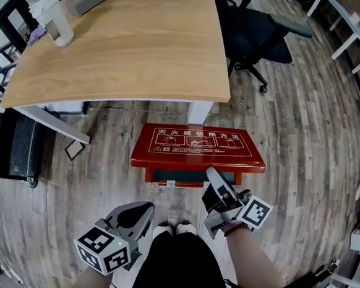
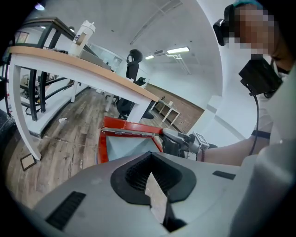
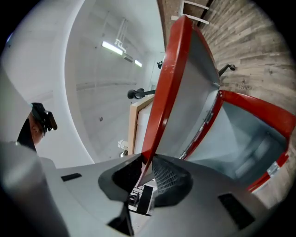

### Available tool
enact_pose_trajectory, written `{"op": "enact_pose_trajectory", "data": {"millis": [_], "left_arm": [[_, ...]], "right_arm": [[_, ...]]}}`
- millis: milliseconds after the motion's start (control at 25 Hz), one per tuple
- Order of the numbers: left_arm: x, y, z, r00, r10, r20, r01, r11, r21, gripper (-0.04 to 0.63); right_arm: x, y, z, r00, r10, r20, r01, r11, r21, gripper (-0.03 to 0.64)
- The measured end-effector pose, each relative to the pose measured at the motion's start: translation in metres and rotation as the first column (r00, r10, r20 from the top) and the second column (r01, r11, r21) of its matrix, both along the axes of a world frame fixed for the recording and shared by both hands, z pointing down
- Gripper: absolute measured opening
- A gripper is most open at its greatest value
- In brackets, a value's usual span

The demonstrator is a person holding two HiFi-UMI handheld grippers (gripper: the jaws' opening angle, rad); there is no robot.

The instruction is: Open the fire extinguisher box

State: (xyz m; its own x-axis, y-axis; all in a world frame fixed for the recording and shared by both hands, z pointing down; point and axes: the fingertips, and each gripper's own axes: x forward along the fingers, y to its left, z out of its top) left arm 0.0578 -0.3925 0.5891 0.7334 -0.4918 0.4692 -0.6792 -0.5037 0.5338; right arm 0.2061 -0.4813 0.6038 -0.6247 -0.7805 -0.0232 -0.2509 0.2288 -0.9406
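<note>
Red lid [image 1: 199,142] part-raised off box [image 3: 263,111] — right gripper [image 1: 213,174] clamped on its edge; left gripper [image 1: 140,212] closed, empty. Full opening remains.

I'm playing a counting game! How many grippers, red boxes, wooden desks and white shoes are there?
grippers: 2 (left gripper, right gripper)
red box: 1
wooden desk: 1
white shoes: 2
total: 6
</note>
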Motion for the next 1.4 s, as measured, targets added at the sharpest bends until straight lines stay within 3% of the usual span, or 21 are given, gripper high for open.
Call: {"op": "enact_pose_trajectory", "data": {"millis": [360, 600, 1400], "left_arm": [[-0.017, -0.024, -0.040, 1.000, 0.001, -0.013, 0.000, 0.999, 0.039, 0.006], [-0.041, -0.032, -0.055, 0.999, 0.010, 0.031, -0.012, 0.998, 0.058, 0.006], [-0.014, -0.092, -0.089, 0.996, -0.073, 0.053, 0.069, 0.995, 0.068, 0.006]], "right_arm": [[0.001, -0.035, -0.029, 0.995, 0.083, 0.062, -0.077, 0.992, -0.097, 0.058], [0.004, -0.055, -0.037, 0.984, 0.154, 0.084, -0.142, 0.981, -0.135, 0.052], [0.013, -0.135, -0.051, 0.979, 0.124, 0.160, -0.089, 0.974, -0.210, 0.034]]}}
